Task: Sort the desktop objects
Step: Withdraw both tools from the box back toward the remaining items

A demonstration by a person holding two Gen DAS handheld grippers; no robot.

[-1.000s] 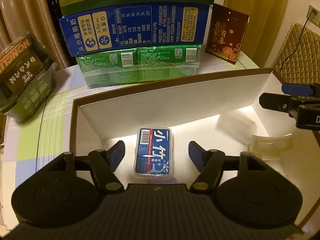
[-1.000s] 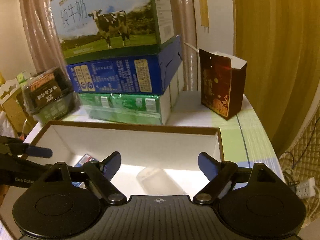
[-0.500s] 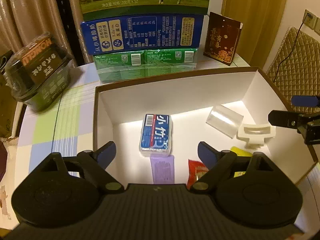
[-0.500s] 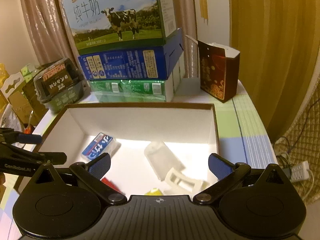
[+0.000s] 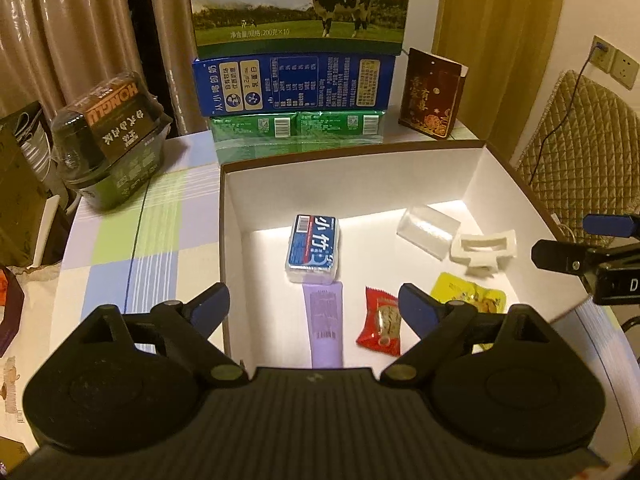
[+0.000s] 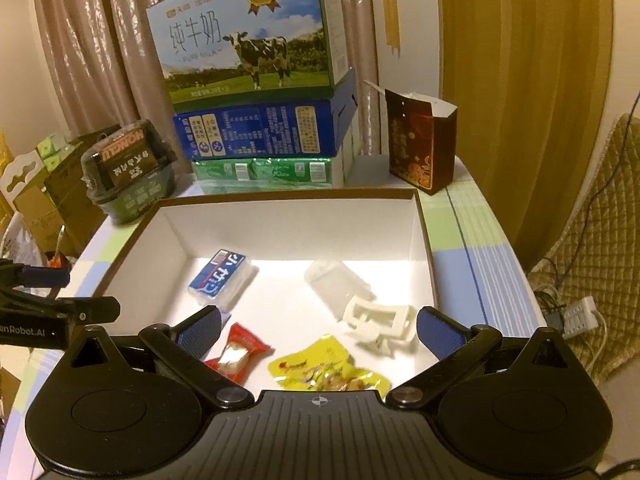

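Note:
A white-lined brown box (image 5: 348,168) (image 6: 288,216) holds a blue tissue pack (image 5: 314,249) (image 6: 222,278), a purple tube (image 5: 325,324), a red candy (image 5: 380,322) (image 6: 238,354), a yellow snack packet (image 5: 472,294) (image 6: 332,372), a clear plastic case (image 5: 428,231) (image 6: 336,280) and a white hair clip (image 5: 482,248) (image 6: 380,320). My left gripper (image 5: 316,308) is open and empty above the box's near left edge. My right gripper (image 6: 320,330) is open and empty above the box's near right side.
Stacked milk cartons (image 5: 300,40) (image 6: 256,92) stand behind the box. A dark red paper bag (image 5: 432,96) (image 6: 418,144) stands at the back right. A black wrapped package (image 5: 112,136) (image 6: 128,172) sits at the back left on the checked tablecloth (image 5: 136,240). A quilted chair (image 5: 576,140) is to the right.
Both grippers have pulled up and back from inside the box, so more of its contents show. Both stay open and empty.

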